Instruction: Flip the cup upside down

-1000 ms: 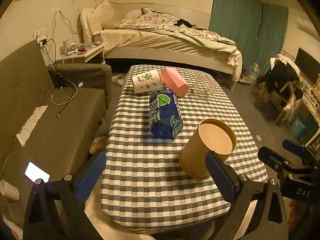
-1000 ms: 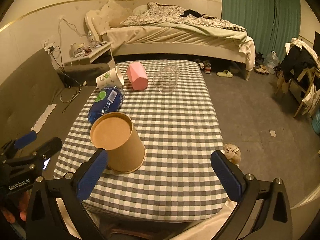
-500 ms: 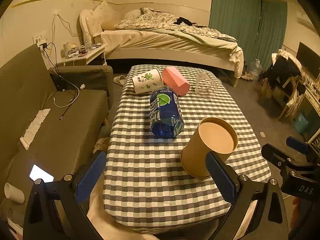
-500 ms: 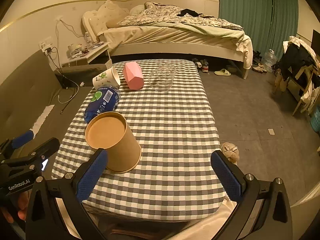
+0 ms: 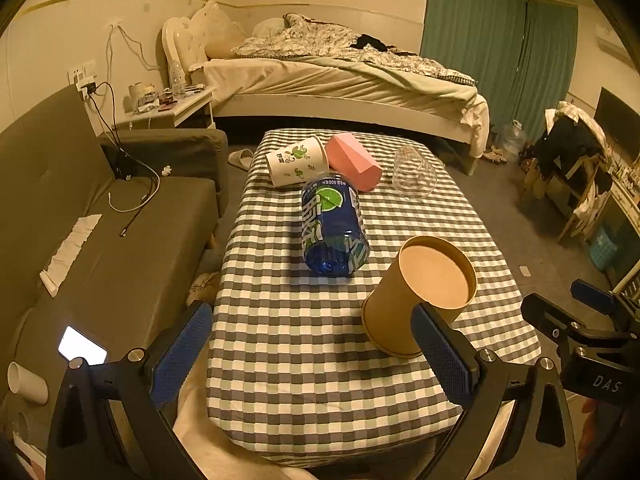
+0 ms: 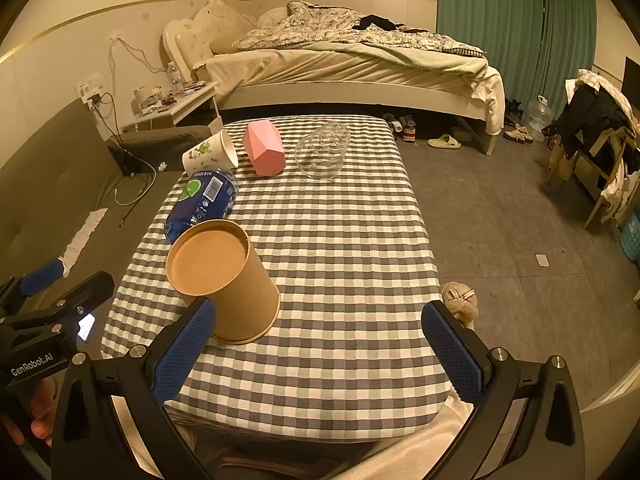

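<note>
A brown paper cup point(image 5: 416, 296) stands upside down, base up, on the checked table point(image 5: 304, 360); it also shows in the right wrist view point(image 6: 228, 280). My left gripper point(image 5: 312, 352) is open and empty, held above the table's near edge, its right finger just in front of the cup. My right gripper point(image 6: 320, 354) is open and empty, its left finger just in front of the cup. Neither touches the cup.
A blue bottle point(image 5: 334, 228) lies on its side behind the cup. A white printed paper cup point(image 5: 296, 162), a pink cup point(image 5: 352, 162) and a clear glass point(image 5: 414, 172) lie at the table's far end. A sofa point(image 5: 100, 240) is left, a bed point(image 5: 340, 76) beyond.
Both grippers have drawn back and up a little from the table. The brown cup has stayed in place, upside down.
</note>
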`<state>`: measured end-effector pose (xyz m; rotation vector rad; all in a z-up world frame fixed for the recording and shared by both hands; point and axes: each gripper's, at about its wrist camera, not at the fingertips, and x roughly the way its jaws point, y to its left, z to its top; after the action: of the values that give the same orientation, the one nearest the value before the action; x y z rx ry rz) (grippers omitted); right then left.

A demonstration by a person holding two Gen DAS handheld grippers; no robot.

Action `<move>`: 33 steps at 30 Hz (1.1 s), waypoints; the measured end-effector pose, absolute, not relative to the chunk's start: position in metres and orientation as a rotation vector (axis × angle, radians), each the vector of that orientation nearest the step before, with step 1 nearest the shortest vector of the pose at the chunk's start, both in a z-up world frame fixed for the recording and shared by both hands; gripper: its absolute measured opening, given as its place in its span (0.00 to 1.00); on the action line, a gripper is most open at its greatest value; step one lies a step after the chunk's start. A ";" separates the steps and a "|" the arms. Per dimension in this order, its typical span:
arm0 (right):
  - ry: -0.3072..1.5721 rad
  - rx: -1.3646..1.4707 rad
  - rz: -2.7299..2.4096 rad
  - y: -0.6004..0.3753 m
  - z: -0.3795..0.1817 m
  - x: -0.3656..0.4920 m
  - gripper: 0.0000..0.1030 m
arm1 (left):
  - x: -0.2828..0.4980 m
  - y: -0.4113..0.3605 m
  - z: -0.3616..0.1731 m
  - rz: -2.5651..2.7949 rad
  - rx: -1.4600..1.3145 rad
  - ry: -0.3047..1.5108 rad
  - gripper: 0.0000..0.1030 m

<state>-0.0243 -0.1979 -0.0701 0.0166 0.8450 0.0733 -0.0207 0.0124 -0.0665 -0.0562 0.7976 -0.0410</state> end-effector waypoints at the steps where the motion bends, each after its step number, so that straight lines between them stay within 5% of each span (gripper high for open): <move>1: 0.846 0.016 0.073 -0.198 -0.070 -0.024 1.00 | -0.021 0.013 -0.066 -0.036 -0.052 0.796 0.99; 33: 0.864 0.019 0.061 -0.201 -0.074 -0.026 1.00 | -0.020 0.011 -0.072 -0.007 -0.031 0.813 0.99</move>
<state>-0.0263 -0.2014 -0.0737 0.0188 0.8639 0.0612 -0.0200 0.0110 -0.0717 -0.0315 0.8129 -0.0069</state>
